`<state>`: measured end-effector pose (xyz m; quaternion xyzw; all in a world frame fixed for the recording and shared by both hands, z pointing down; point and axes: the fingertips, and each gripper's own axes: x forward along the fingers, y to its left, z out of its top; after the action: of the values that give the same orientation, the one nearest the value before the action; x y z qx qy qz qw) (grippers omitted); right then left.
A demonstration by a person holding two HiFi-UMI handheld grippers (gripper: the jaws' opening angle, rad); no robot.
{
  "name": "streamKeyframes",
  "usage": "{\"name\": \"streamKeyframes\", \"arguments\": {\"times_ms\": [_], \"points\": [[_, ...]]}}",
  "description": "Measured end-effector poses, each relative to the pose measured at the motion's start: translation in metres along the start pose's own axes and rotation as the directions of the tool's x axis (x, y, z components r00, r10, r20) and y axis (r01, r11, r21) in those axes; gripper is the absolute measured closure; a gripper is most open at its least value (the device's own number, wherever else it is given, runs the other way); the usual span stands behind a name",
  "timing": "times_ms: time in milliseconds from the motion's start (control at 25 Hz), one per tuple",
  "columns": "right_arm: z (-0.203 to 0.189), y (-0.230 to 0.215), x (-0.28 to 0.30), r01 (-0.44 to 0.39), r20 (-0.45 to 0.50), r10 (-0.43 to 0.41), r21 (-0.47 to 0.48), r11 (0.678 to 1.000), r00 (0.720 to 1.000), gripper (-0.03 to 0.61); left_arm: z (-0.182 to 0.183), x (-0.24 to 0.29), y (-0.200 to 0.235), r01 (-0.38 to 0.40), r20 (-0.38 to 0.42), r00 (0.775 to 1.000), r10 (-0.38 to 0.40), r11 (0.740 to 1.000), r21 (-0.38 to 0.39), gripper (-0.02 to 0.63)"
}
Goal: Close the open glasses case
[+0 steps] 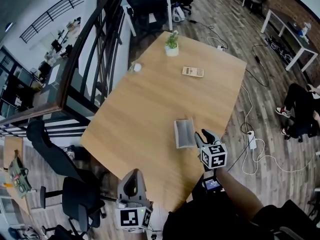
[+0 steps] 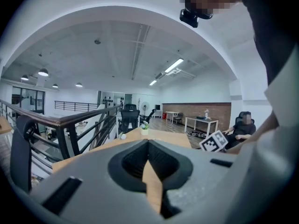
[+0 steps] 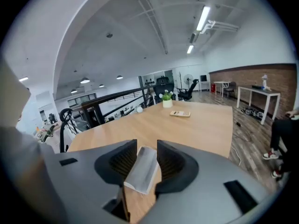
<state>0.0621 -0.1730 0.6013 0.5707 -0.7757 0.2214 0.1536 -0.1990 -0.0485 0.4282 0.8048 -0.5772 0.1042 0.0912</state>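
The grey glasses case (image 1: 184,133) lies flat on the wooden table (image 1: 150,104), near its front right part. My right gripper (image 1: 204,135) sits just right of the case, low over the table. In the right gripper view its jaws stand apart and the case (image 3: 142,169) shows in the gap between them, with no pad pressing on it. Whether the lid is fully down I cannot tell. My left gripper (image 1: 131,178) hovers at the table's near edge, well left of the case; its jaws meet at the tips (image 2: 148,143) with nothing between them.
A small potted plant (image 1: 172,45), a calculator (image 1: 192,72) and a small white object (image 1: 137,67) lie at the table's far end. A black railing (image 1: 85,49) runs along the left. Office chairs stand below left. Cables and a power strip (image 1: 252,140) lie on the floor to the right.
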Motion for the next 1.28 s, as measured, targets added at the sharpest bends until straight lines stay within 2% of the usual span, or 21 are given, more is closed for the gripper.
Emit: {"name": "streamKeyframes", "arguments": {"times_ms": [200,280,400,520,720,880,920,1080,1200,1280], "points": [[-0.062,-0.024,0.037,0.083,-0.161,-0.068,0.087,0.993,0.985,0.437,-0.008,-0.008,-0.001,-0.003,-0.062,0.998,0.003,1.000,0.001,0.614],[-0.081,-0.029,0.045,0.104,-0.210,-0.069,0.162,0.981,0.975,0.437,-0.010,-0.009,0.002,-0.010,-0.050,0.999,0.009,1.000,-0.005,0.615],[-0.098,-0.030,0.049,0.098,-0.238,-0.039,0.241,0.966,0.971,0.437,-0.017,-0.013,0.000,-0.019,-0.112,0.994,0.017,1.000,-0.021,0.615],[-0.107,-0.026,0.054,0.077,-0.265,-0.015,0.227,0.971,0.964,0.436,-0.017,-0.014,-0.002,-0.017,-0.090,0.996,0.014,0.999,-0.032,0.614],[-0.122,-0.025,0.064,0.068,-0.319,0.000,0.203,0.977,0.948,0.437,-0.023,-0.016,-0.006,-0.020,-0.104,0.994,0.017,0.999,-0.033,0.615],[-0.126,-0.023,0.077,0.042,-0.356,0.006,0.125,0.991,0.934,0.440,-0.027,-0.015,-0.012,0.001,-0.099,0.995,-0.003,1.000,-0.019,0.614],[-0.124,-0.023,0.077,0.044,-0.355,-0.005,0.102,0.994,0.935,0.513,-0.028,-0.015,-0.011,-0.002,-0.101,0.995,0.000,1.000,-0.018,0.614],[-0.121,-0.023,0.079,0.052,-0.355,-0.048,0.003,0.999,0.934,0.557,-0.031,-0.015,-0.009,-0.007,-0.107,0.994,0.004,1.000,-0.029,0.614],[-0.119,-0.019,0.079,0.036,-0.362,-0.082,-0.132,0.991,0.929,0.558,-0.033,-0.016,-0.010,-0.011,-0.113,0.994,0.007,0.999,-0.036,0.614],[-0.116,-0.016,0.078,0.035,-0.366,-0.143,-0.286,0.957,0.920,0.558,-0.033,-0.016,-0.011,-0.012,-0.112,0.994,0.008,0.999,-0.031,0.614]]}}
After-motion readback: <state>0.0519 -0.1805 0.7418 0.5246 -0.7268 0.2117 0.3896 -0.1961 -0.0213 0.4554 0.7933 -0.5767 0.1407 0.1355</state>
